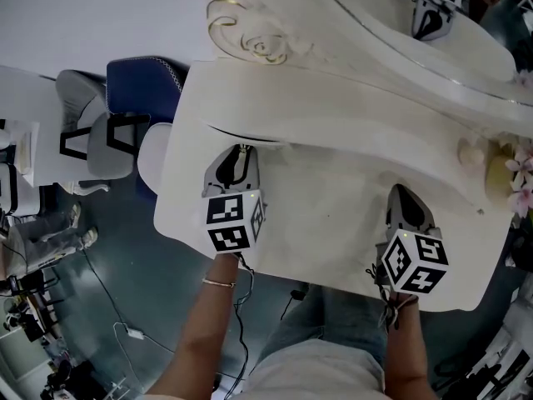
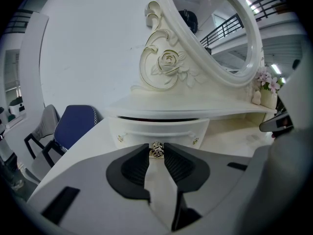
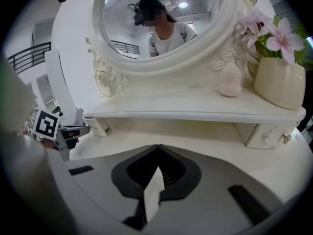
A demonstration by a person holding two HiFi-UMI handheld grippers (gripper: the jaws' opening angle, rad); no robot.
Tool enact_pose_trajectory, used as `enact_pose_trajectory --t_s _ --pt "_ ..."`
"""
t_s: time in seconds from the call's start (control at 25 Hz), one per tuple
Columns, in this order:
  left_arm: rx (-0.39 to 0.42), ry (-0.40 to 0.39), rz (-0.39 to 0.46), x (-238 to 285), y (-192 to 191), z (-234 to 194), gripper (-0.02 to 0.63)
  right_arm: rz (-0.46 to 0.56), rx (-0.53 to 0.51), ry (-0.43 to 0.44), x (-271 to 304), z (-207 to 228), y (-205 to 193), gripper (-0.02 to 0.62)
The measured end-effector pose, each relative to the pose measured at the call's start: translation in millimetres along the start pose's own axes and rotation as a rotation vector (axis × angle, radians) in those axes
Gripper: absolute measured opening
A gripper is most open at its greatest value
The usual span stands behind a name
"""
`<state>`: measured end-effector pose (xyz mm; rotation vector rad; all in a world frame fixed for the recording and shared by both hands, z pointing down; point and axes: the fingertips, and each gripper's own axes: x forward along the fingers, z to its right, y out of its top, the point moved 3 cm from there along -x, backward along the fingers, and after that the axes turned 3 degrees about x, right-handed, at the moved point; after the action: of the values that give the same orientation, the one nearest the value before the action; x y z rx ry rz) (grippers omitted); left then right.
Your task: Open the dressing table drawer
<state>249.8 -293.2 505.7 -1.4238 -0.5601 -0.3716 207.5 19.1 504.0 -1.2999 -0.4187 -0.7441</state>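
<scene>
The white dressing table (image 1: 333, 248) has a small curved drawer (image 2: 161, 129) under its raised shelf. The drawer front stands a little out from the shelf, with a dark gap above it. My left gripper (image 2: 156, 149) is shut on the drawer's small metal knob (image 2: 156, 152); in the head view the left gripper (image 1: 241, 152) points at the drawer on the table's left side. My right gripper (image 3: 157, 147) has its jaws shut with nothing between them, and in the head view the right gripper (image 1: 405, 192) hovers over the tabletop to the right.
An oval mirror (image 3: 156, 18) rises behind the shelf. A cream vase of pink flowers (image 3: 279, 82) and a small pink ornament (image 3: 230, 84) stand on the shelf's right end, above a second small drawer (image 3: 266, 133). A blue chair (image 1: 141, 86) and a grey chair (image 1: 108, 140) stand left of the table.
</scene>
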Motion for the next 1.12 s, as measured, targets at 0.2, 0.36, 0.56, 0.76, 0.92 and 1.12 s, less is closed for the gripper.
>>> enact_pose_trajectory --t_s 0.2,0.36,0.56,0.76,0.92,1.12 --pt "-0.001 -0.003 -0.001 -2.5 -1.2 -0.2 0.107 0.000 0.001 -0.002 -0.4 -0.9 -1.1 0.007" --pt "0.000 -0.005 -0.003 -6.1 -3.4 -0.1 0.107 0.002 0.003 -0.003 -2.1 -2.7 -1.9 0.008" --pt "0.001 -0.009 -0.011 -10.2 -8.3 -1.3 0.107 0.003 0.003 -0.004 -4.0 -4.2 -3.6 0.008" --pt "0.000 -0.008 -0.013 -13.7 -10.7 -1.1 0.107 0.005 0.004 -0.007 -7.0 -3.5 -5.8 0.008" --pt "-0.001 -0.006 -0.012 -16.6 -12.0 -0.9 0.107 0.004 0.006 -0.008 -8.1 -2.8 -8.8 0.008" --pt "-0.003 -0.008 -0.019 -21.0 -16.4 -0.6 0.107 0.001 0.005 -0.007 -9.6 -3.2 -11.1 0.008"
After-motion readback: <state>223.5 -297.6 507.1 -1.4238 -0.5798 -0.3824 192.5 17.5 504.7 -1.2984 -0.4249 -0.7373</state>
